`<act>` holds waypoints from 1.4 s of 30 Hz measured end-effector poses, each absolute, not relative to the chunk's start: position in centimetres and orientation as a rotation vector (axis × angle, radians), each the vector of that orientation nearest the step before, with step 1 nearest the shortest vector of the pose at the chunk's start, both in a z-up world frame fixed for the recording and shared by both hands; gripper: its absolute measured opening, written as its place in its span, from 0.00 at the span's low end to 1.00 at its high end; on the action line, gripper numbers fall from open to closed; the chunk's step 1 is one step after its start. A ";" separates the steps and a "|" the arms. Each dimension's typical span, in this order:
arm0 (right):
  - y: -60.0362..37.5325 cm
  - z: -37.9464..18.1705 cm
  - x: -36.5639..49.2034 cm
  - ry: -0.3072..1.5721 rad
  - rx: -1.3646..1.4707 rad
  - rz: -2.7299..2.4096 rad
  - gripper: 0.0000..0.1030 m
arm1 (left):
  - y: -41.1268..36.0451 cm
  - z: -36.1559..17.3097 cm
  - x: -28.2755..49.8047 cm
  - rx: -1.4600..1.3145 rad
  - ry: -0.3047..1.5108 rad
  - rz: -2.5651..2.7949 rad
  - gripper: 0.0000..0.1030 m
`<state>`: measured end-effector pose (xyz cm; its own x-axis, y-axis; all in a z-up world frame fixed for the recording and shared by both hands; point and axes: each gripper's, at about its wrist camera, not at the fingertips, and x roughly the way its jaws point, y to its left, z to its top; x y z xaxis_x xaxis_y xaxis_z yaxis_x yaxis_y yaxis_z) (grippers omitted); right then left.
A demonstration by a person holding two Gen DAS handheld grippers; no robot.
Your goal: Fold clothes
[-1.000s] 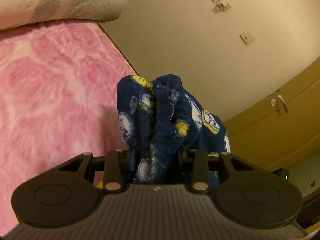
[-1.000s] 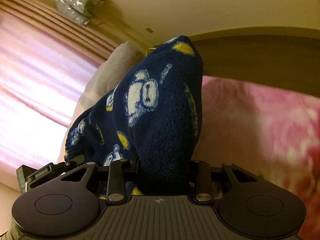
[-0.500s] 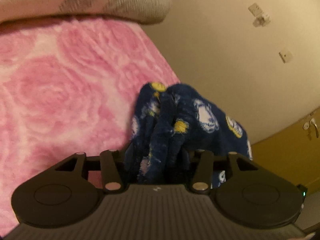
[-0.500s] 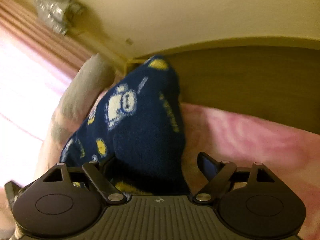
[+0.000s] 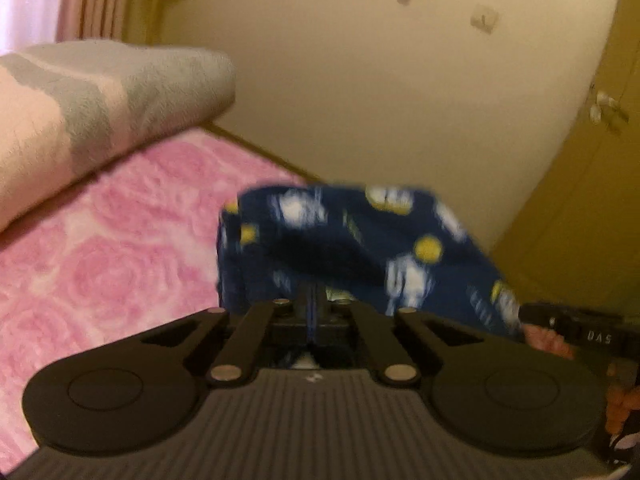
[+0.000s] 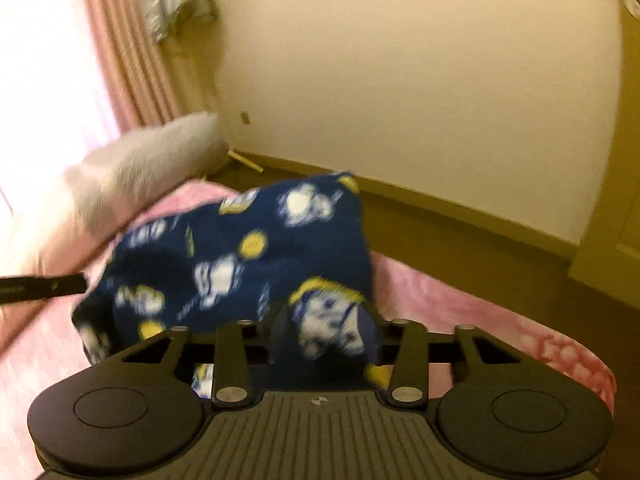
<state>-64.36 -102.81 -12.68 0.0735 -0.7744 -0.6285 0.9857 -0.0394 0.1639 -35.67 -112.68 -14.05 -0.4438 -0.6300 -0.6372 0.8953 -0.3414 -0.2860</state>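
Blue fleece garment [image 5: 352, 240] held up between both grippers, above pink rose-print blanket [image 5: 100, 264] near bed's far edge; top hem stretched roughly level in left view, blurred. Open blanket to garment's left, bare wood floor [image 6: 460, 240] past bed edge to right in right view. Folded grey-and-cream blanket [image 5: 80, 104] at bed's head, apart from garment.

Left gripper [image 5: 314, 304] tilted down toward bed, jaws just closed fully; only thin edge of cloth seems caught between them, blur makes that hard to confirm. Right gripper [image 6: 324, 332] also angled down, jaws just closed in on thick fold of garment, pads pressing both sides, printed cartoon patch bunched between. Other gripper's black tip visible at left edge of right view, by garment's far corner. Fingers of hand [image 5: 548, 340] seen at right edge of left view.

Cream wall [image 6: 400, 80] behind, pink curtain [image 6: 132, 60] at left, yellow-brown cabinet door [image 5: 592, 200] at right
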 end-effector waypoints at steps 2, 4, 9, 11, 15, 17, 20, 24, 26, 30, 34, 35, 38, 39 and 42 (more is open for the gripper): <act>-103.3 -15.1 -64.2 0.452 0.678 -1.474 0.35 | -113.0 -16.9 -34.8 0.548 0.814 -1.892 0.00; -103.5 -17.0 -64.4 0.480 0.665 -1.465 0.35 | -112.6 -19.1 -34.2 0.561 0.816 -1.901 0.01; -103.2 -18.0 -65.3 0.481 0.635 -1.454 0.35 | -112.2 -19.5 -33.9 0.509 0.846 -1.881 0.02; -103.1 -17.3 -65.5 0.467 0.665 -1.476 0.35 | -111.6 -18.1 -34.1 0.501 0.849 -1.872 0.01; -100.8 -14.2 -65.6 0.401 0.664 -1.525 0.35 | -109.8 -16.4 -34.6 0.506 0.826 -1.896 0.01; -100.1 -14.5 -65.3 0.413 0.657 -1.526 0.35 | -109.0 -16.5 -34.9 0.520 0.832 -1.908 0.02; -100.7 -16.9 -65.1 0.493 0.691 -1.509 0.35 | -109.0 -17.6 -34.8 0.521 0.862 -1.880 0.03; -100.9 -17.6 -65.8 0.542 0.712 -1.501 0.35 | -108.8 -18.2 -34.5 0.514 0.881 -1.848 0.02; -100.5 -16.5 -66.5 0.526 0.726 -1.526 0.35 | -108.2 -16.6 -34.3 0.481 0.852 -1.855 0.01; -100.8 -13.8 -66.9 0.424 0.681 -1.544 0.35 | -108.8 -13.6 -34.3 0.407 0.784 -1.883 0.01; -103.3 -13.5 -65.6 0.398 0.608 -1.500 0.35 | -112.4 -14.0 -35.3 0.436 0.738 -1.873 0.03; -104.1 -13.7 -65.2 0.401 0.593 -1.491 0.35 | -113.5 -14.8 -35.4 0.468 0.761 -1.853 0.03; -106.5 -15.9 -65.4 0.489 0.676 -1.467 0.35 | -115.1 -17.3 -35.3 0.537 0.823 -1.793 0.01; -106.7 -15.7 -65.8 0.489 0.690 -1.460 0.35 | -115.1 -17.0 -35.1 0.528 0.831 -1.791 0.01; -107.2 -13.7 -66.7 0.462 0.659 -1.456 0.35 | -115.0 -14.8 -35.3 0.473 0.781 -1.812 0.01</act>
